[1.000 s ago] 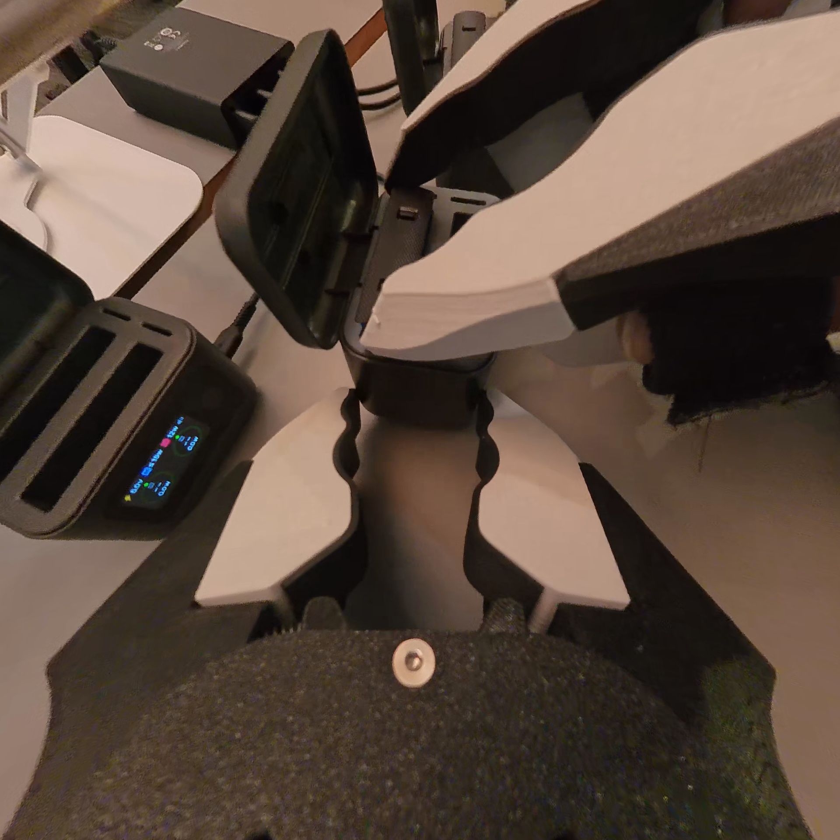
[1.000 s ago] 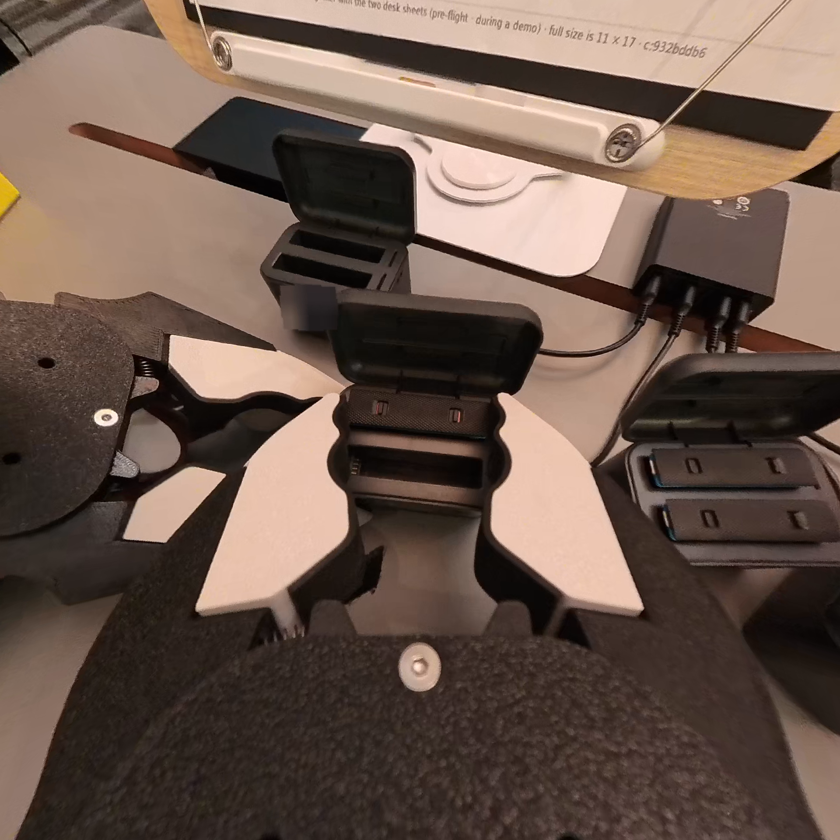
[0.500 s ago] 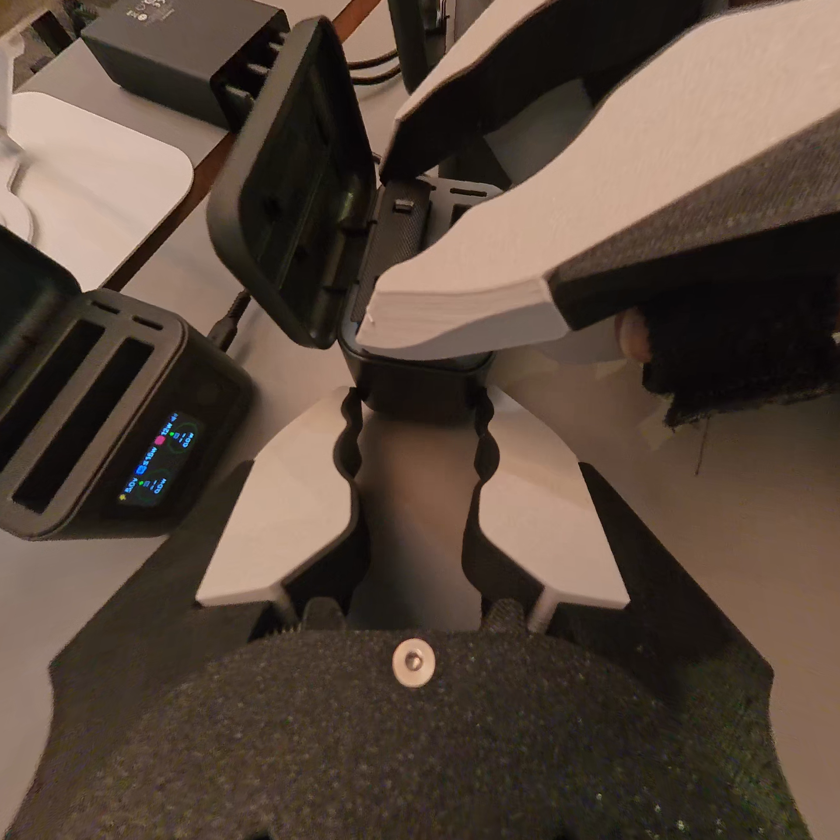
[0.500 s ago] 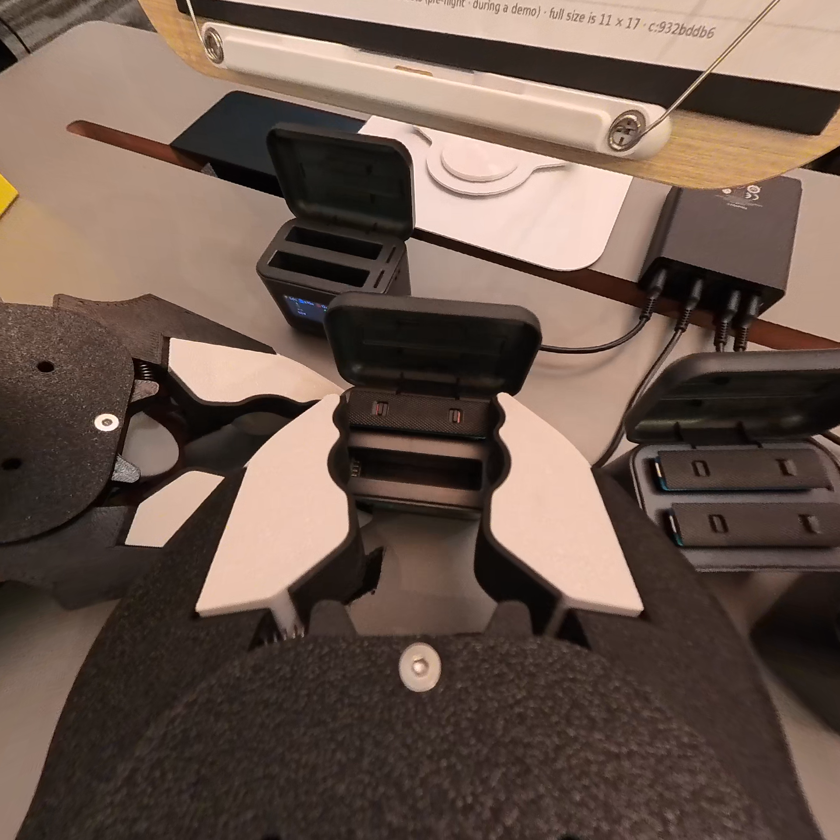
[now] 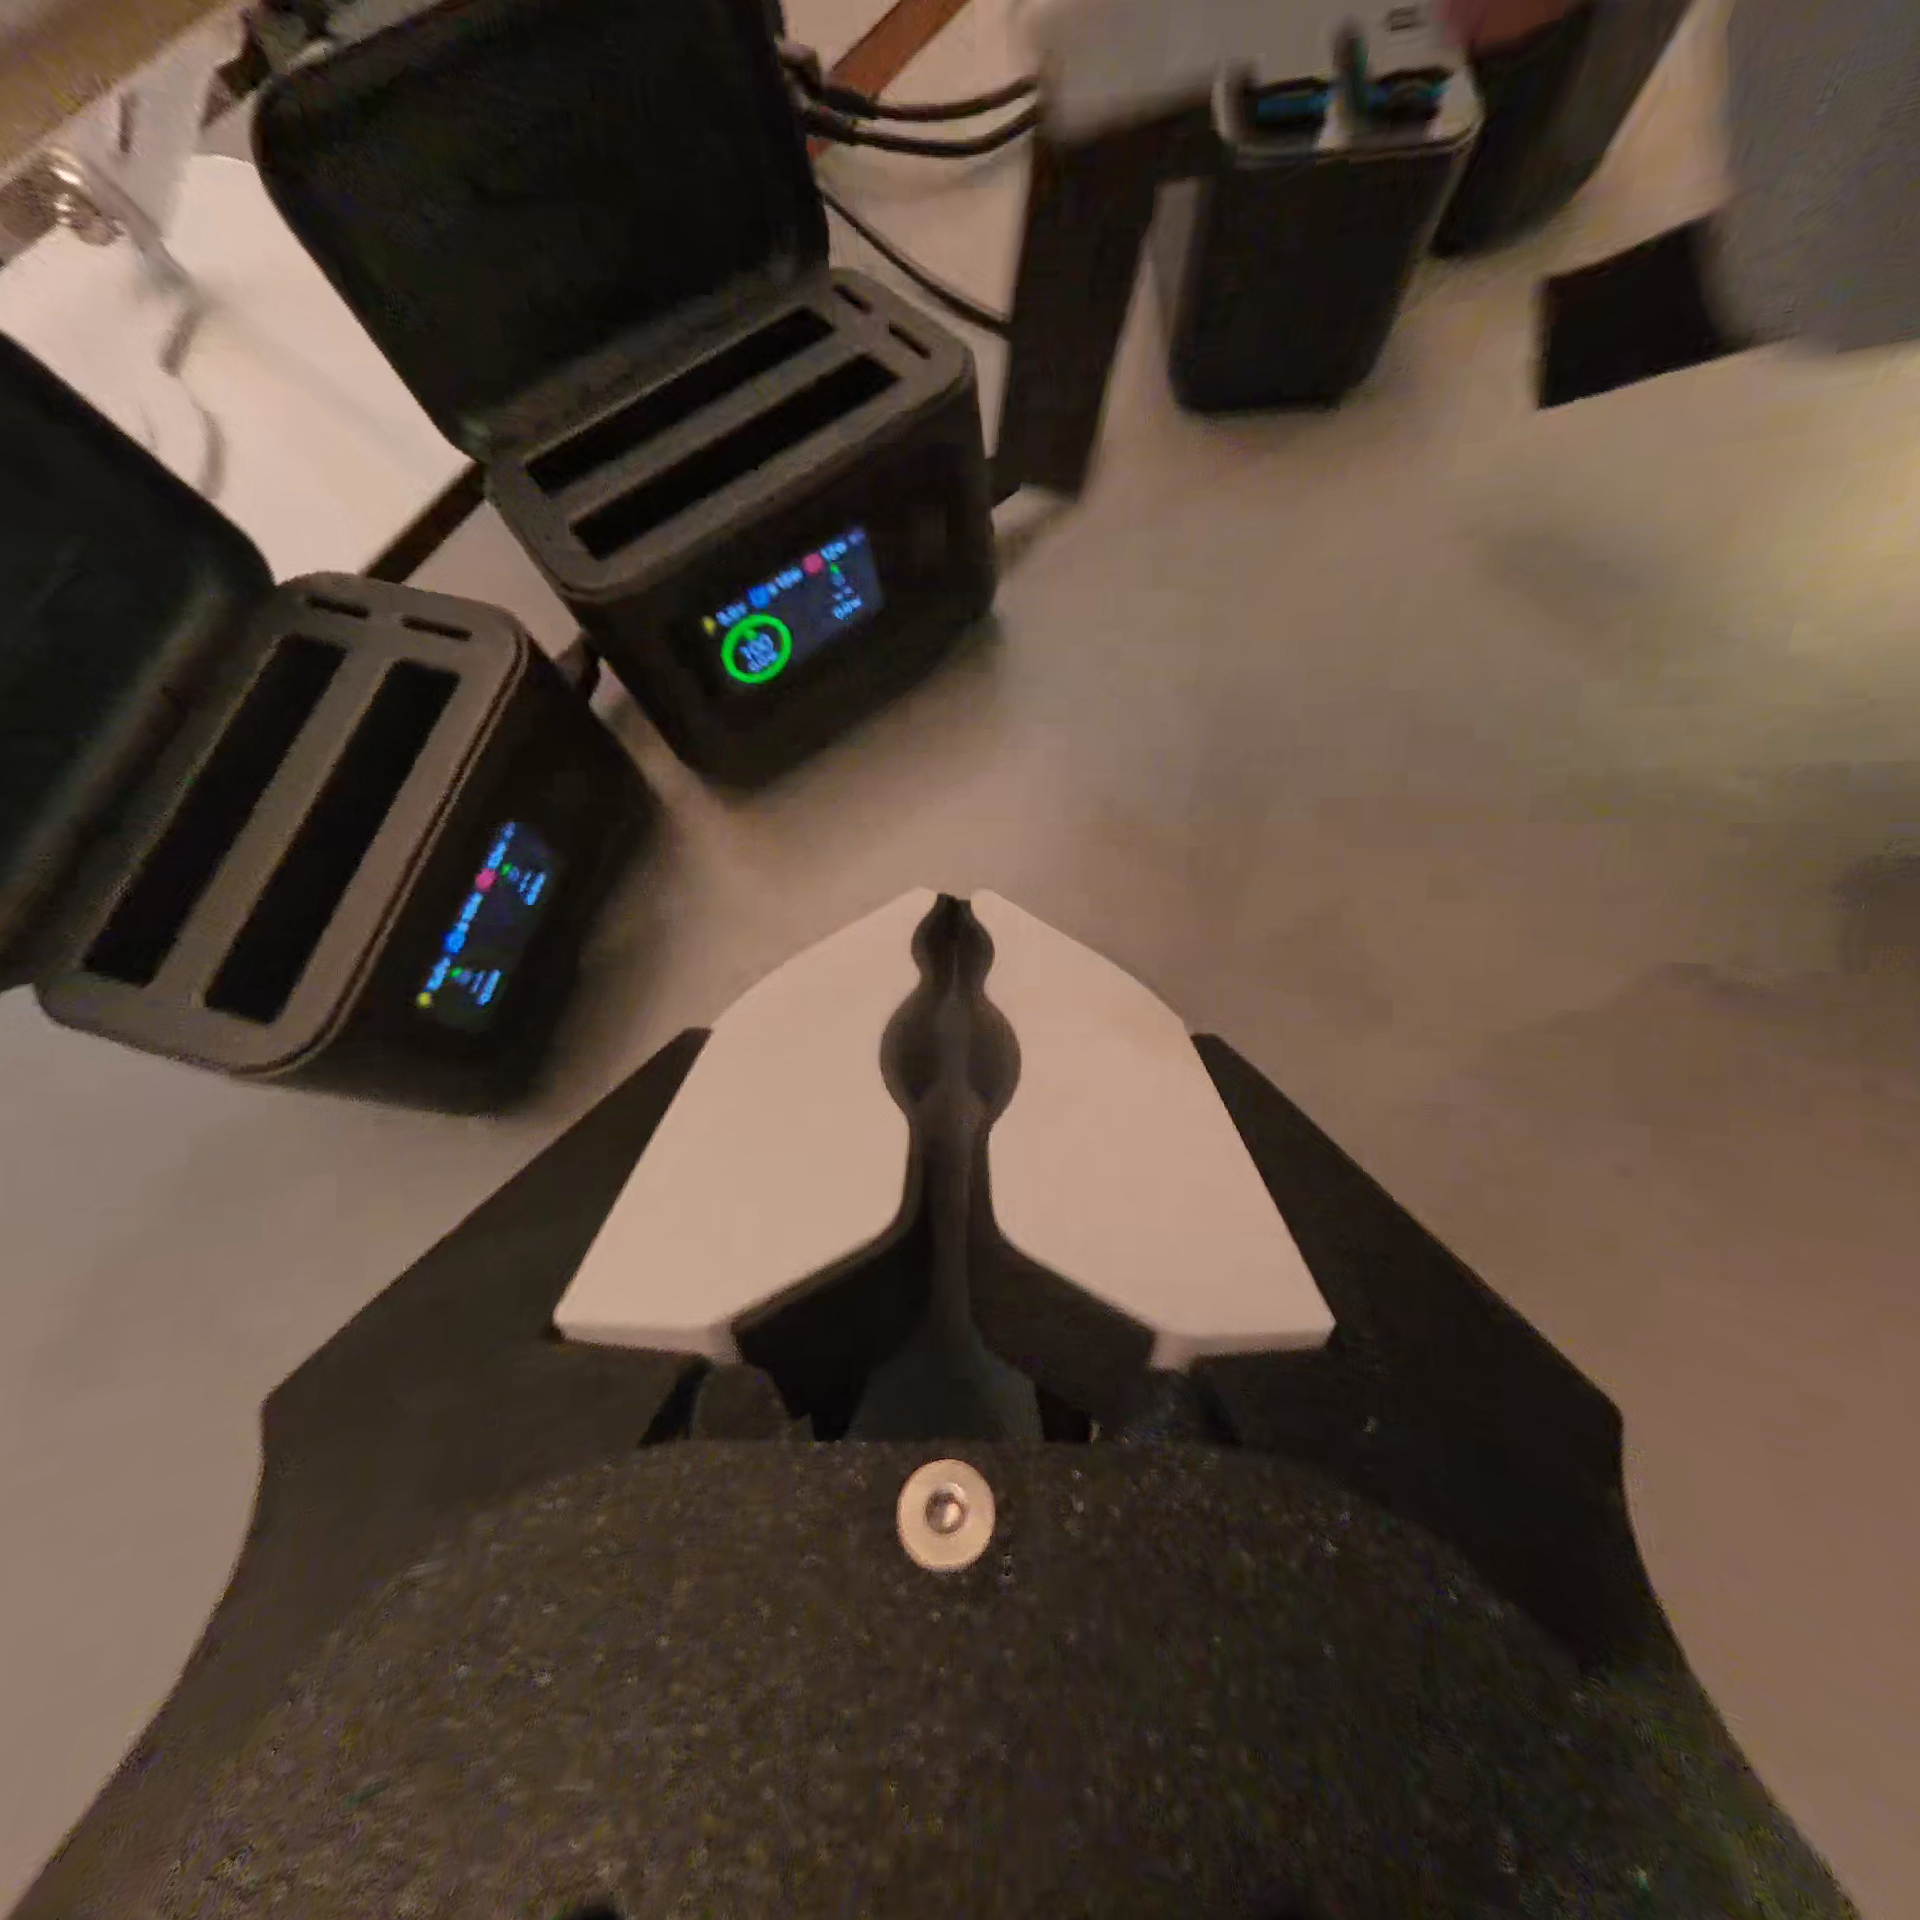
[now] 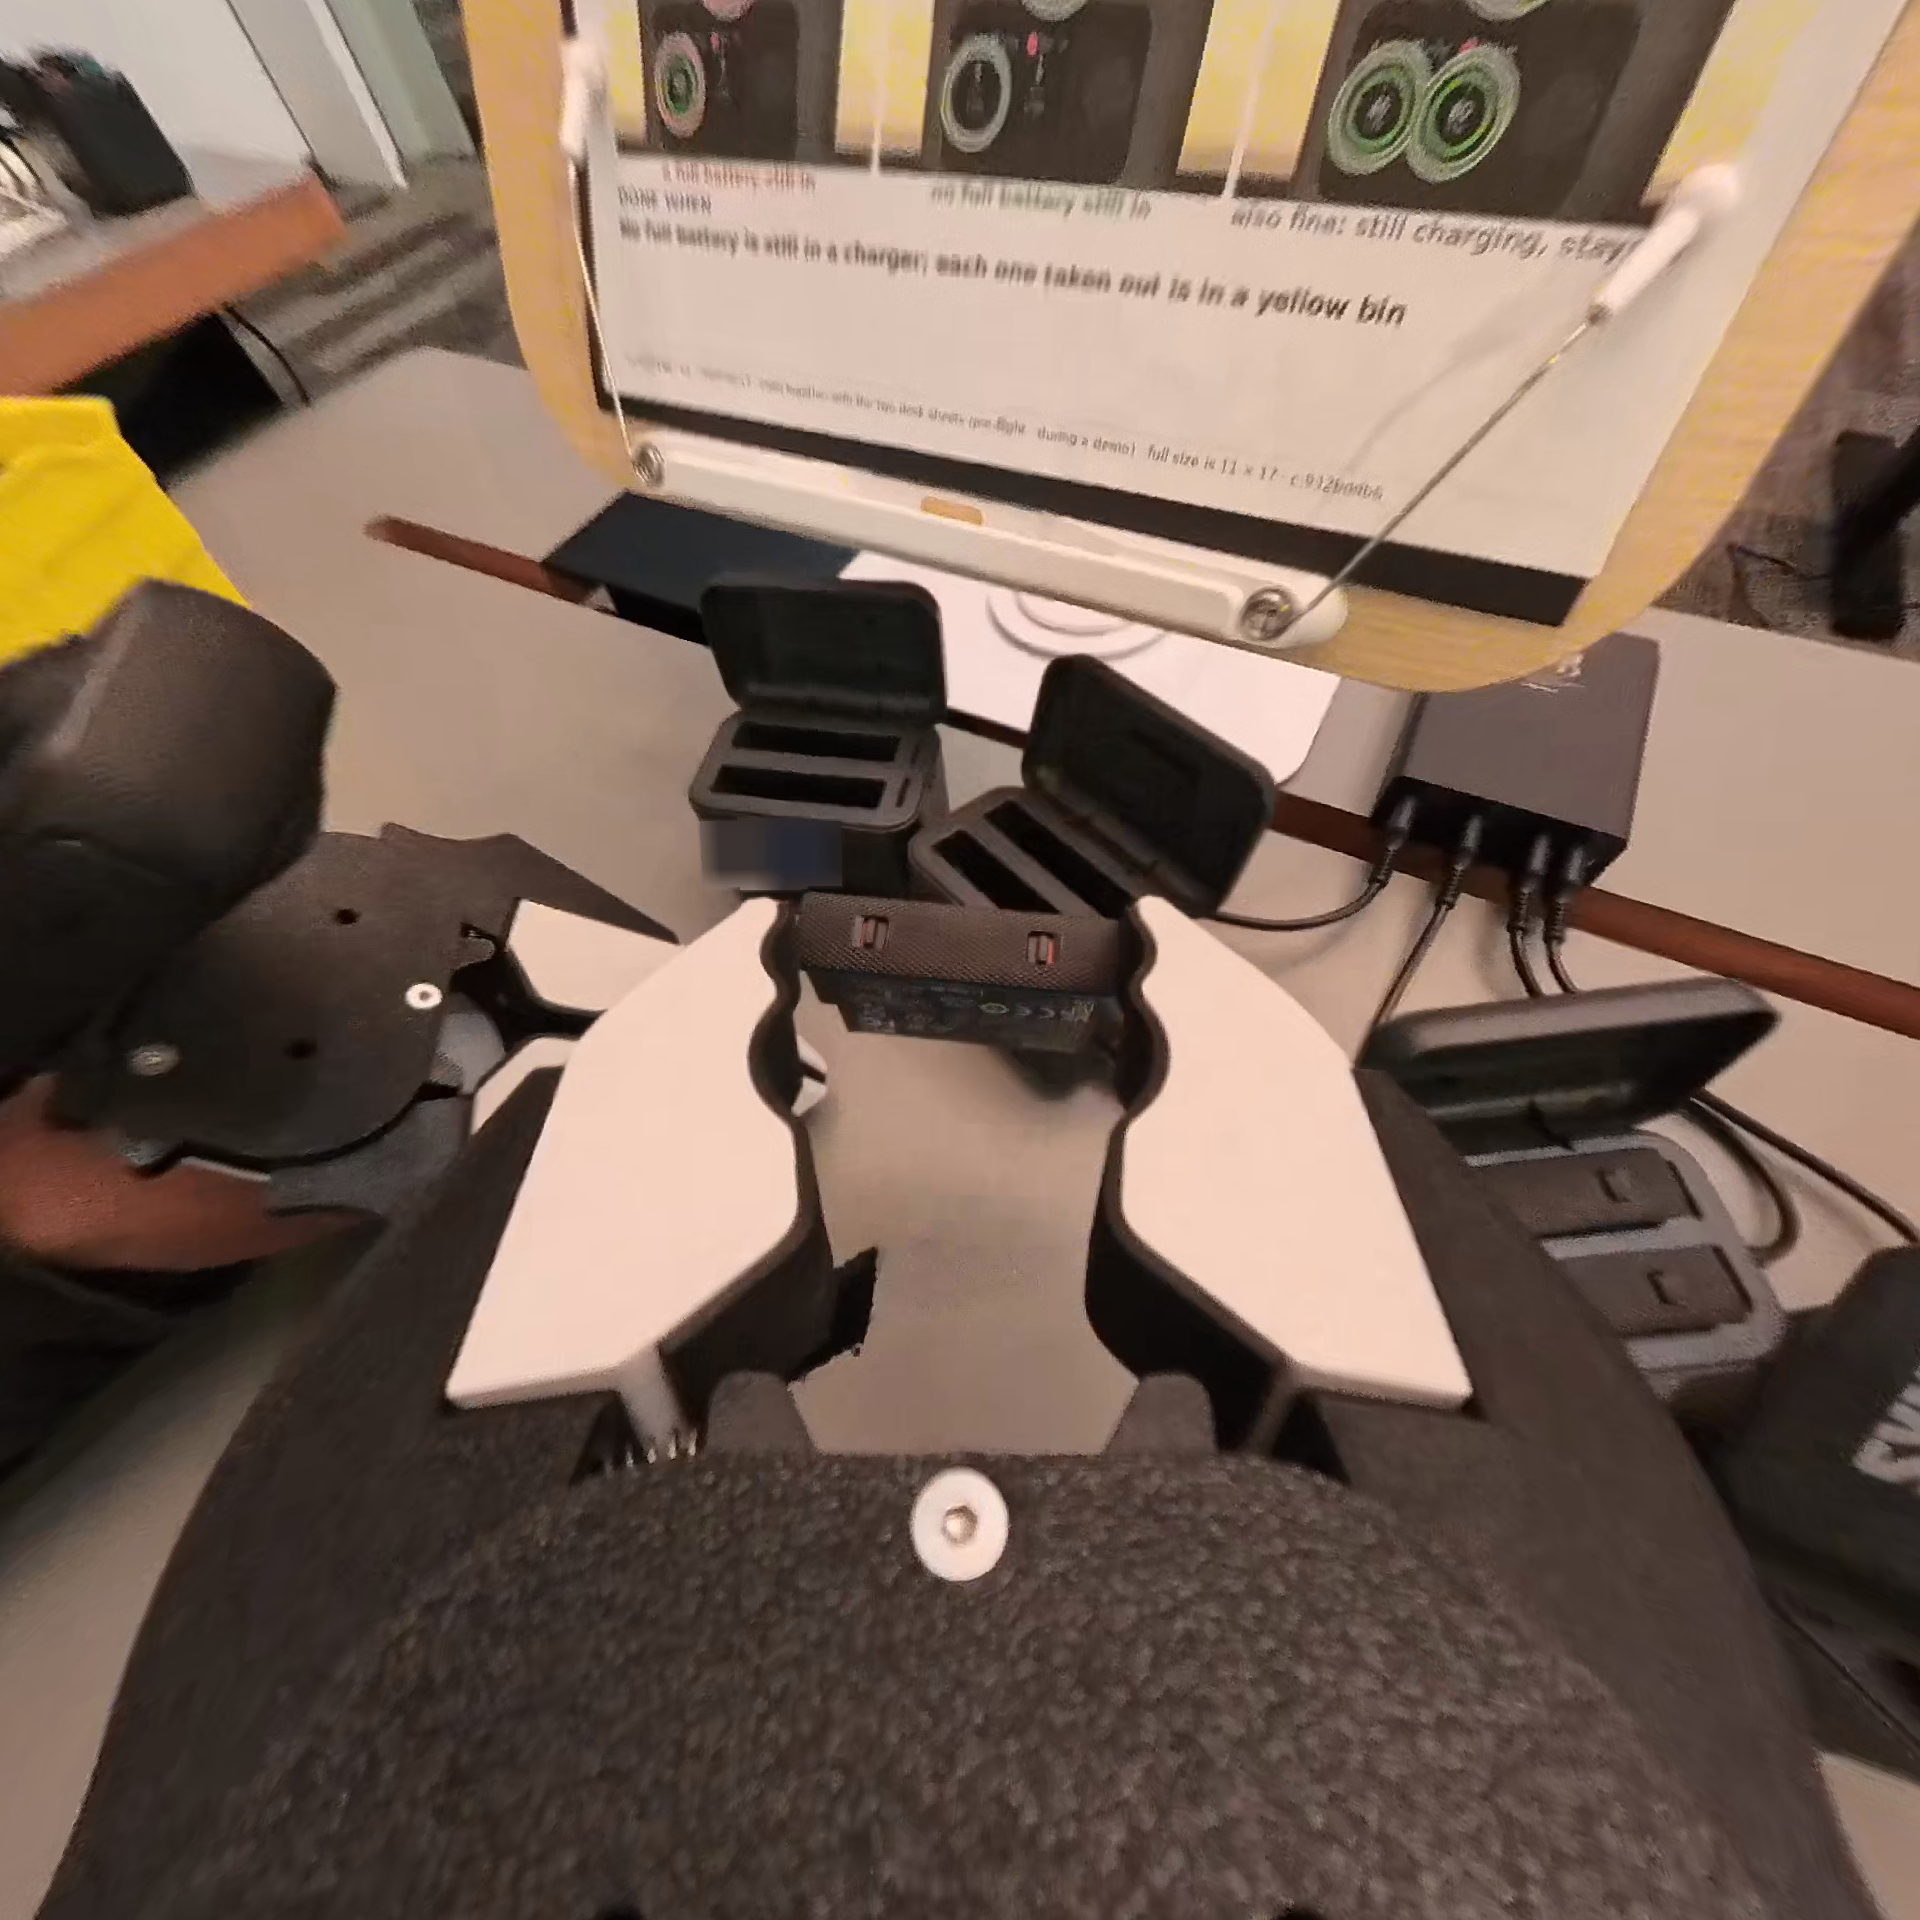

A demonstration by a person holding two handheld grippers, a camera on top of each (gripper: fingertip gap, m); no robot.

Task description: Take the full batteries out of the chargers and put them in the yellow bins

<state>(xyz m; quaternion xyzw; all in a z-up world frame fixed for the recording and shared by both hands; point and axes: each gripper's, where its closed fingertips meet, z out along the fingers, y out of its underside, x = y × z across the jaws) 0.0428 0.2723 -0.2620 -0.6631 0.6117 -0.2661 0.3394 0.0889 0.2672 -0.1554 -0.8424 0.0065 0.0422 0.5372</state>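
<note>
1. The right gripper (image 6: 954,961) clamps a black battery (image 6: 961,971) by its ends, lifted clear above the grey table (image 6: 499,707).
2. The left gripper (image 5: 951,906) is pinched closed and empty, with bare table ahead.
3. Two open chargers (image 5: 769,582) (image 5: 301,862) stand side by side, slots empty.
4. A yellow bin (image 6: 83,520) sits at the far left edge.

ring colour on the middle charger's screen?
Green, on the middle charger's screen. Left wrist view shows it best.

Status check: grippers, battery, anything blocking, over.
Right gripper shut on battery, lifted clear of chargers. Left gripper shut, empty. Yellow bin far left; left gripper partly in that path.
</note>
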